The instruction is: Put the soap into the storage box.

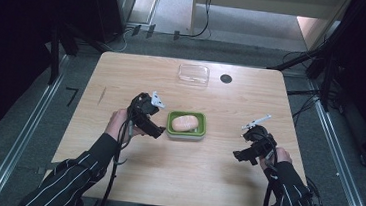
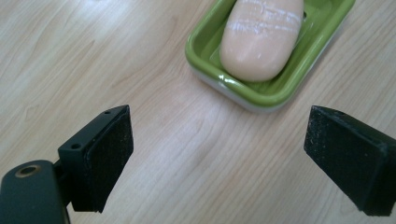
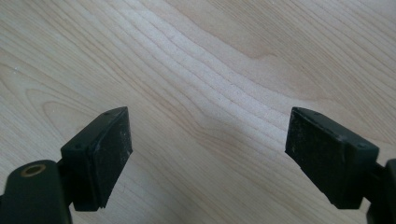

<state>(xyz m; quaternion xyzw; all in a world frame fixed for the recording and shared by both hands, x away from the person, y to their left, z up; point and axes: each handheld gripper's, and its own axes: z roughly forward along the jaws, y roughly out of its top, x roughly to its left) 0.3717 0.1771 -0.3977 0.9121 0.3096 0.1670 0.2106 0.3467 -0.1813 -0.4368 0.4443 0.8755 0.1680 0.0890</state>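
A peach-coloured bar of soap (image 1: 185, 123) lies in a green soap dish (image 1: 170, 124) near the middle of the wooden table. In the left gripper view the soap (image 2: 261, 37) and the dish (image 2: 205, 65) sit just beyond the jaws, at the upper right. My left gripper (image 1: 156, 131) hovers just left of the dish, open, with bare wood between its pads (image 2: 109, 158). My right gripper (image 1: 240, 155) is held over the table to the right of the dish, open, with nothing between its pads (image 3: 109, 156).
A clear plastic lid or box (image 1: 193, 74) lies at the far side of the table, next to a round black hole (image 1: 226, 78). Cables and dark stands ring the table on the floor.
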